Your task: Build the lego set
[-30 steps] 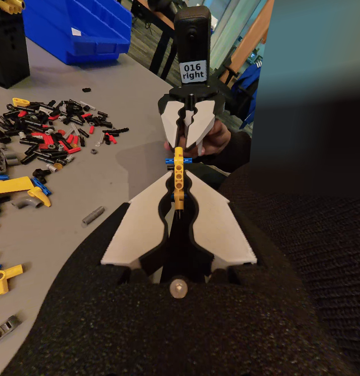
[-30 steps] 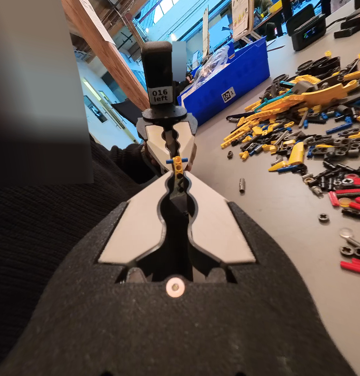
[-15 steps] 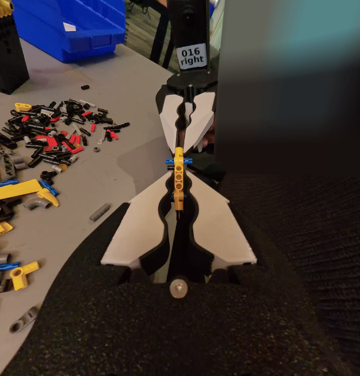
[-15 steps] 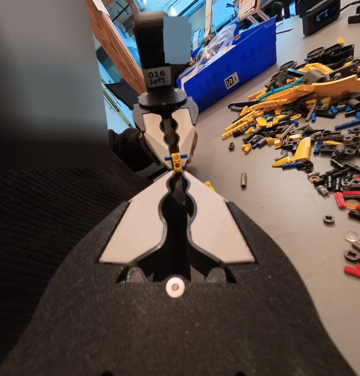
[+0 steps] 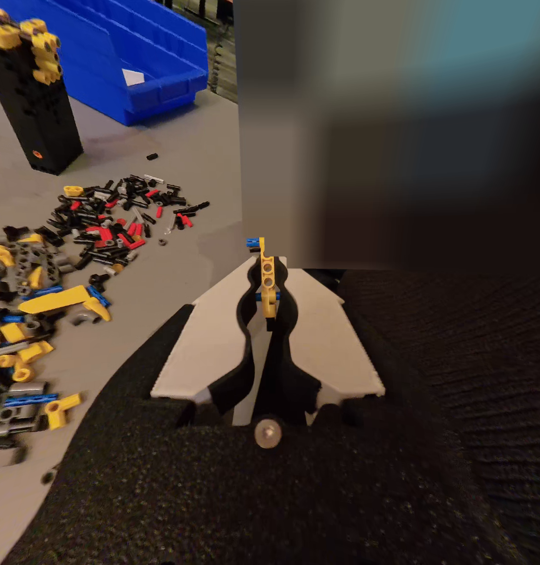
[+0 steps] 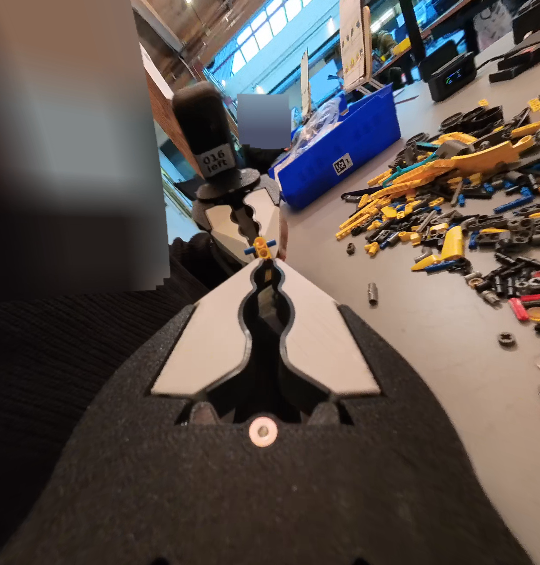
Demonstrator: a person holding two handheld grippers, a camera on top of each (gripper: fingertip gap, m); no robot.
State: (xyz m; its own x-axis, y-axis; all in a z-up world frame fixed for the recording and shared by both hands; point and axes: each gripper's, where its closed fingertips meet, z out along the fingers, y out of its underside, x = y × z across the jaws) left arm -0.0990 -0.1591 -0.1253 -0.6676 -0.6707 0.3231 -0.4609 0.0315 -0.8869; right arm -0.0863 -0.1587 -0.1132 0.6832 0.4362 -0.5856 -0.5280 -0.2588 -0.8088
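Observation:
My left gripper (image 5: 267, 260) is shut on a yellow beam (image 5: 267, 282) with holes. A blue pin (image 5: 253, 242) crosses the beam's far end and another crosses it lower down. In the right wrist view the same beam (image 6: 262, 248) sticks out of the left gripper (image 6: 256, 238), which tilts to the left. My right gripper (image 6: 265, 263) has its jaws closed, tips just below the beam's pinned end. Something dark shows in the gap between its jaws; I cannot tell what. In the left wrist view a blurred patch hides the right gripper.
On the grey table (image 5: 177, 275) lie black and red pins (image 5: 119, 220), yellow and blue parts (image 5: 55, 301), a black tower (image 5: 33, 101) and a blue bin (image 5: 158, 76). The right wrist view shows a parts pile (image 6: 446, 189), a grey connector (image 6: 372, 293), a blue bin (image 6: 339, 159) and a dark sleeve (image 6: 64, 351). Only a small space, under 4 cm, lies between the two pairs of fingers.
The left wrist view has swung and tilted, so the right gripper is now behind the blurred patch. In the right wrist view the left gripper leans left. Both grippers stay tip to tip.

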